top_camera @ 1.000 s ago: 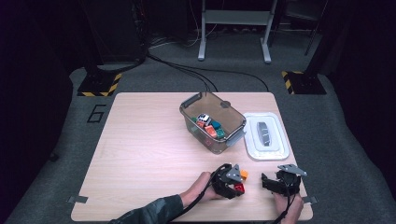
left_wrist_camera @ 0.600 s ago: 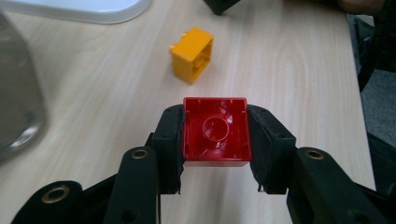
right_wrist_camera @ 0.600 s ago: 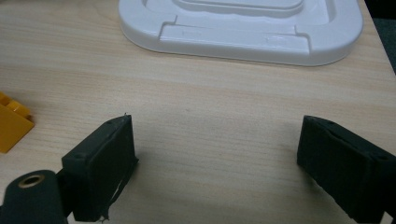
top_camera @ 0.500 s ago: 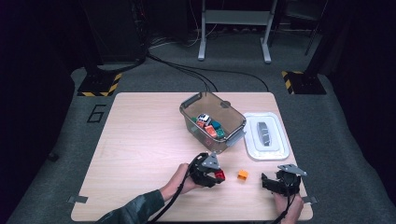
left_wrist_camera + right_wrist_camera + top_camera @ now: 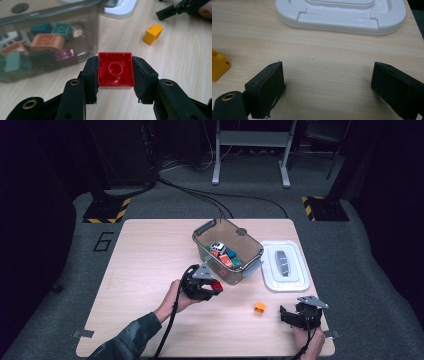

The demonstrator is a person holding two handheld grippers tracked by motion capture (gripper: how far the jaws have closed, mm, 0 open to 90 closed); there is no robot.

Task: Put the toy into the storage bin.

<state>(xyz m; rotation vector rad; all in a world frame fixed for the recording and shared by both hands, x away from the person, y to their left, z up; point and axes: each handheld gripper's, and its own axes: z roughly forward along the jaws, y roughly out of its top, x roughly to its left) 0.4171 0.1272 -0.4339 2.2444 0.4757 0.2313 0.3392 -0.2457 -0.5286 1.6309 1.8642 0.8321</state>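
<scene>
My left gripper point(image 5: 214, 286) is shut on a red brick point(image 5: 115, 70), hollow underside toward its camera, held just above the table in front of the clear bin point(image 5: 227, 251). The bin holds several coloured bricks point(image 5: 47, 42). An orange brick point(image 5: 259, 307) lies on the table between the two grippers, and the same orange brick point(image 5: 152, 34) shows past the left jaws. My right gripper point(image 5: 291, 316) rests near the table's front right corner, its jaws wide open over bare wood with nothing between them point(image 5: 328, 87).
The bin's white lid point(image 5: 283, 265) lies flat to the right of the bin, just beyond the right gripper point(image 5: 342, 15). The table's front edge and right edge are close to the right hand. Open tabletop point(image 5: 140, 270) spreads to the left.
The left gripper has carried the red brick leftward and up, away from the orange brick and toward the bin's front. The orange brick stays on the table. The right gripper has not moved.
</scene>
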